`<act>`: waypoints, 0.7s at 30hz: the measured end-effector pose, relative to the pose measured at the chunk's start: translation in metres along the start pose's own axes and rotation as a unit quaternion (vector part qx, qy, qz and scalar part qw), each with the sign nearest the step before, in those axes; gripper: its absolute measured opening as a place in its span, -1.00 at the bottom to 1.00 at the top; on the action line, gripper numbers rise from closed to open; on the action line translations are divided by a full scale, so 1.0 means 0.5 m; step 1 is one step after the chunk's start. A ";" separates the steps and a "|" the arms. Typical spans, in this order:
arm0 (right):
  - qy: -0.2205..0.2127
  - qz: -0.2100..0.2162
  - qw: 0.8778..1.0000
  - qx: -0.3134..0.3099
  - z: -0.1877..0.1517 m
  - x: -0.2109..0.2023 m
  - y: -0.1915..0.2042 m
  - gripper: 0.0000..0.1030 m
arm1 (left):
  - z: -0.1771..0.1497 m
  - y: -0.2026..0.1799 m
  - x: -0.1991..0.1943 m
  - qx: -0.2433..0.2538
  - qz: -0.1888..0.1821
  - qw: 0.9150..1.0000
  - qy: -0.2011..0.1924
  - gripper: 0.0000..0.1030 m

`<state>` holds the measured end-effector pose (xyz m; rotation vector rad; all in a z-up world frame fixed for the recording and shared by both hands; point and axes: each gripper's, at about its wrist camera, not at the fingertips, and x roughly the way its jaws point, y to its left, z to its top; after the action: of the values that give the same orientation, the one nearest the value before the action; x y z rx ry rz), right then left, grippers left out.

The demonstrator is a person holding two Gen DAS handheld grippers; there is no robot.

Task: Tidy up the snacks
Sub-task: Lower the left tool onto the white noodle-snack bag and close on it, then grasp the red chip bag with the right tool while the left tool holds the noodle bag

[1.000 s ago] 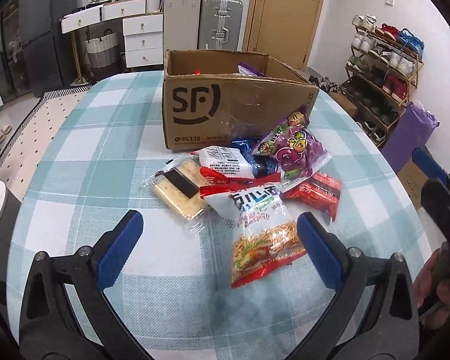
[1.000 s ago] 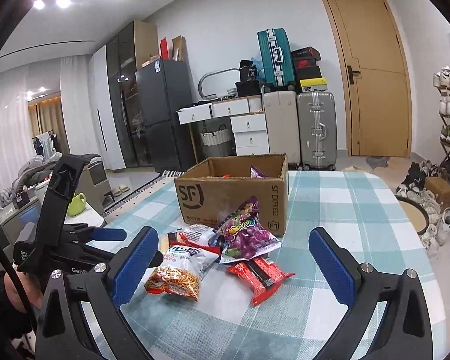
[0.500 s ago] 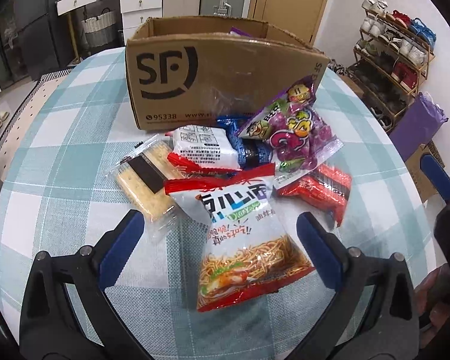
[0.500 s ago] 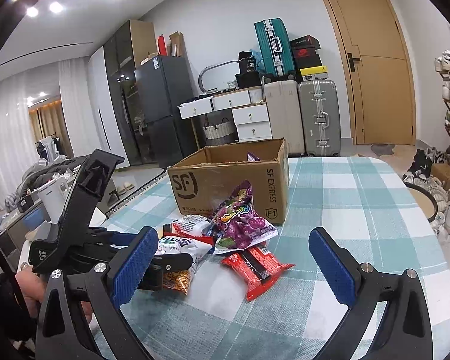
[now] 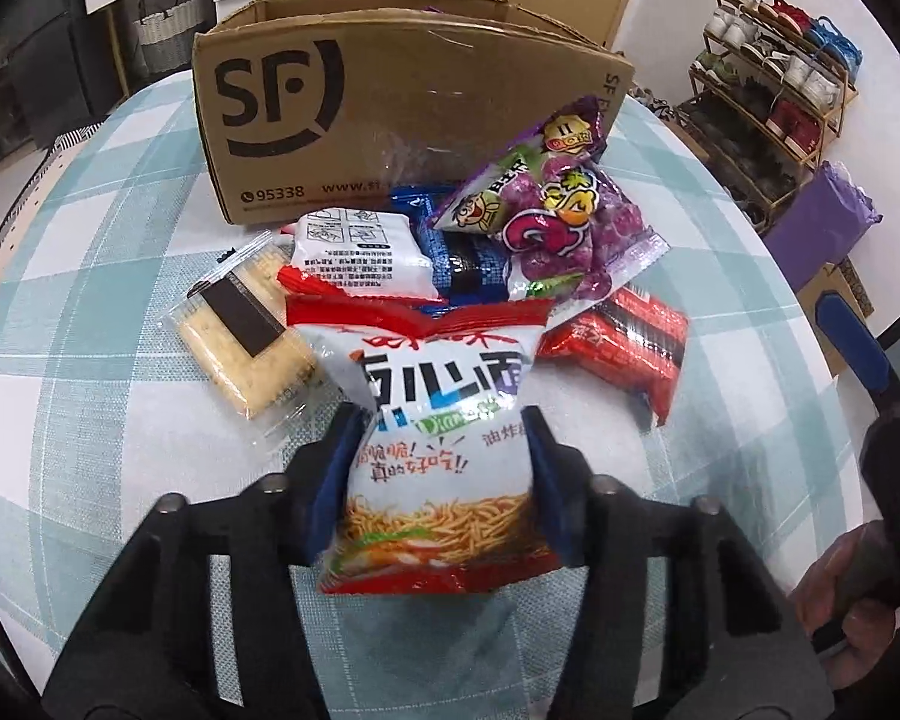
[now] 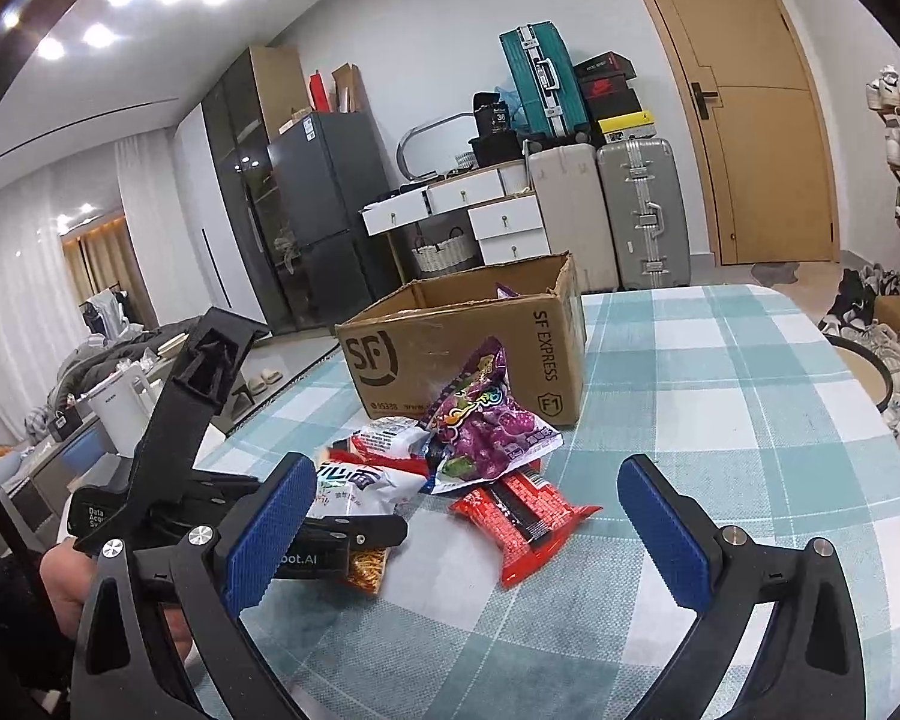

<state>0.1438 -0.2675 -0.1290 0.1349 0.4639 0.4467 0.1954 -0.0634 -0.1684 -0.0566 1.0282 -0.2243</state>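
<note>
Blue pads of the left tool (image 5: 438, 468) have just closed on the noodle bag (image 5: 435, 450) at the near edge of the snack pile on the table (image 5: 90, 300) — grip made, so it looks ready to lift toward the box (image 5: 390, 102) — while the right tool (image 6: 468, 534) hangs wide open, empty.

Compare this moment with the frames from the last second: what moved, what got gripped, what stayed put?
The left gripper came down and forward onto the noodle snack bag; its jaws have just been closing and now pinch the bag's sides. The right gripper stays open above the table. The cardboard box, purple candy bag and red packet lie as before.
</note>
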 end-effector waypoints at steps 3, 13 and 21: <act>0.001 -0.001 1.000 0.002 0.000 0.000 -0.001 0.99 | -0.005 -0.005 0.002 -0.002 -0.005 1.000 0.000 -0.17; 0.004 0.002 1.000 0.004 -0.002 0.003 -0.002 0.99 | -0.003 -0.020 -0.024 0.009 -0.012 1.000 -0.018 -0.20; 0.011 -0.013 1.000 0.007 -0.004 0.008 -0.005 0.99 | -0.026 0.020 -0.086 -0.007 -0.012 0.999 -0.045 -0.20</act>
<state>0.1472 -0.2681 -0.1327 0.1371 0.4890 0.4200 0.1646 -0.0438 -0.1406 -0.0908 0.9391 -0.2343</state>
